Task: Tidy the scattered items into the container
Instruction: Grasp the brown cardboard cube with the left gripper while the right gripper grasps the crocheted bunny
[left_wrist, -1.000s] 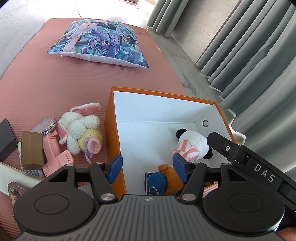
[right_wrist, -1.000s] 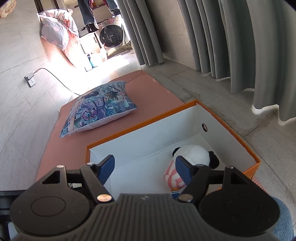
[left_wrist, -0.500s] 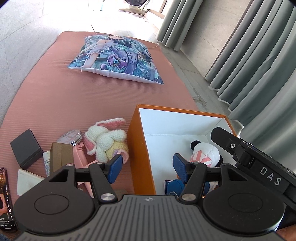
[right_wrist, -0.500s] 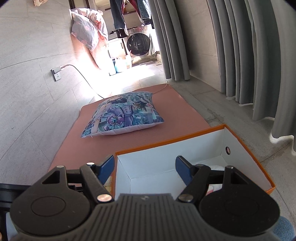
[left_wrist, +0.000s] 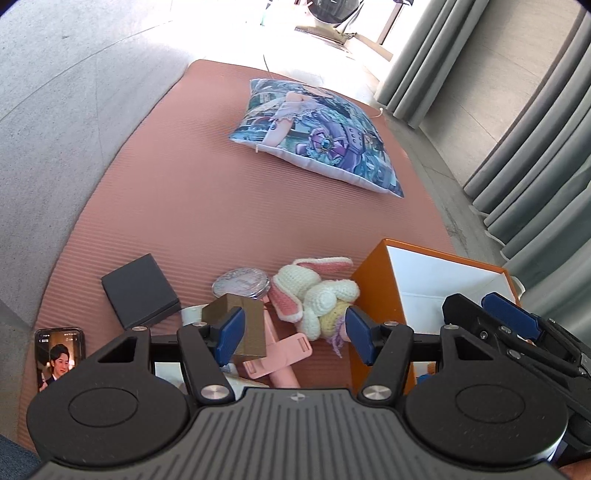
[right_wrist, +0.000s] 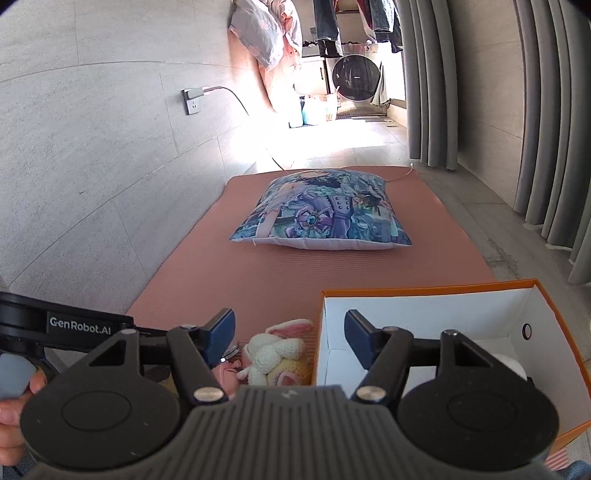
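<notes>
1. Left gripper (left_wrist: 293, 328): jaws spread wide and empty, poised above the clutter on the ribbed salmon-pink floor mat (left_wrist: 207, 206). Right gripper (right_wrist: 289, 334): likewise released, holding nothing, and aimed over the near left corner of the box.
2. Container: an orange cardboard box with a white interior (left_wrist: 373, 295) stands on the mat just right of the clutter; something white lies inside it, too hidden to name.
3. Likely next target: the cream, pink and yellow crocheted rabbit (left_wrist: 314, 295), lying on its side against the box's orange wall, ears towards the pillow.
4. Suggested technique: lower the left gripper straight over the rabbit's plump body, close on the yarn bulk, not an ear, then lift clear of the rim before crossing it. The soft body should compress, so a firm closure seems advisable.
5. Hazard: the pink plastic handled gadget (left_wrist: 275, 350) and the small gold-brown carton (left_wrist: 240, 321) lie close beside the rabbit and could be snagged.
6. Other loose items: a flat black box (left_wrist: 140, 291), a round glittery compact (left_wrist: 242, 282) and a smartphone with a lit screen (left_wrist: 59, 358). The printed anime pillow (left_wrist: 317, 136) rests well apart.
</notes>
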